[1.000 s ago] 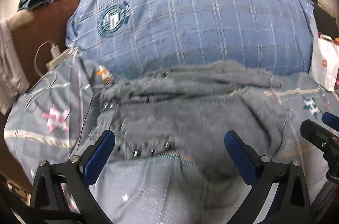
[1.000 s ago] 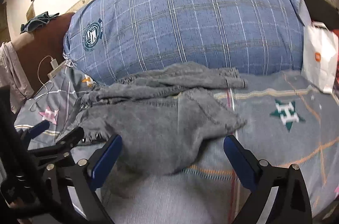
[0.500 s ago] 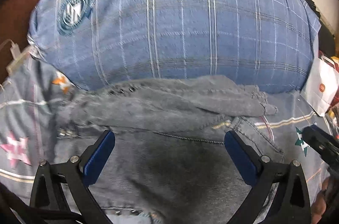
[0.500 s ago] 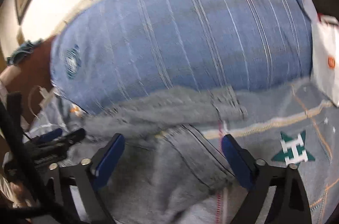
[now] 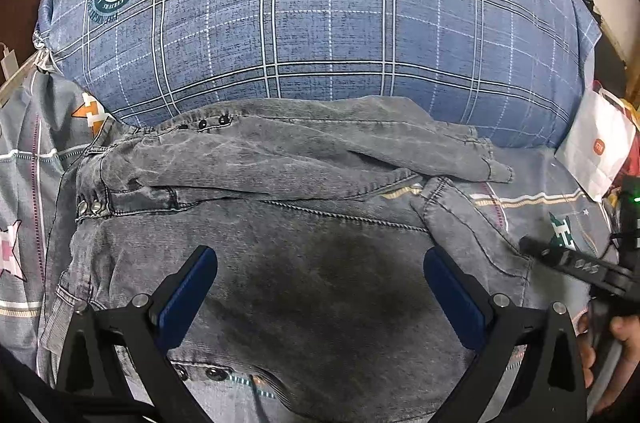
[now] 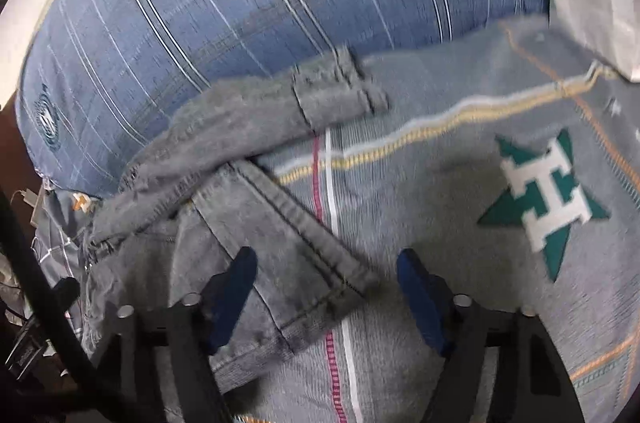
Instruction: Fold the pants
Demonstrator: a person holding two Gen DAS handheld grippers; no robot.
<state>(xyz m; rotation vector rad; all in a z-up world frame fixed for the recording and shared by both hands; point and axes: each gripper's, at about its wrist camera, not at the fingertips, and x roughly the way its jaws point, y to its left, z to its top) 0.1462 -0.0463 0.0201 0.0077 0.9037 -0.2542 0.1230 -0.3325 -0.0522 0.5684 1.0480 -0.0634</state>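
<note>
A pair of washed grey corduroy-textured denim pants (image 5: 280,223) lies crumpled on a bed, its far edge bunched against a large blue plaid pillow with a round crest badge (image 5: 320,3), one leg folded loosely across the top and a hemmed leg end (image 6: 320,287) splayed toward the right. The left claw (image 5: 320,287), its blue-padded fingers (image 5: 188,295) spread wide, hovers low over the broad dark middle of the pants and grips nothing. The right claw (image 6: 326,295), likewise spread and empty, straddles the leg hem where it meets the bedspread; that view is motion-blurred, so whether the pads touch cloth cannot be told. The step in hand appears to be taking hold of the garment to straighten it, with the fold proper not yet begun. Doing it well probably means pinching only the top layer at seam or hem, each claw on a separate edge, then drawing the cloth taut and flat away from the pillow before doubling it over, since loose folds could drag along. Beneath lies a grey bedspread with green star motifs and thin coloured stripes (image 6: 460,183); a white paper bag with an orange logo (image 5: 596,151) sits at the right edge, and a pale wall (image 6: 36,7) rises behind.
</note>
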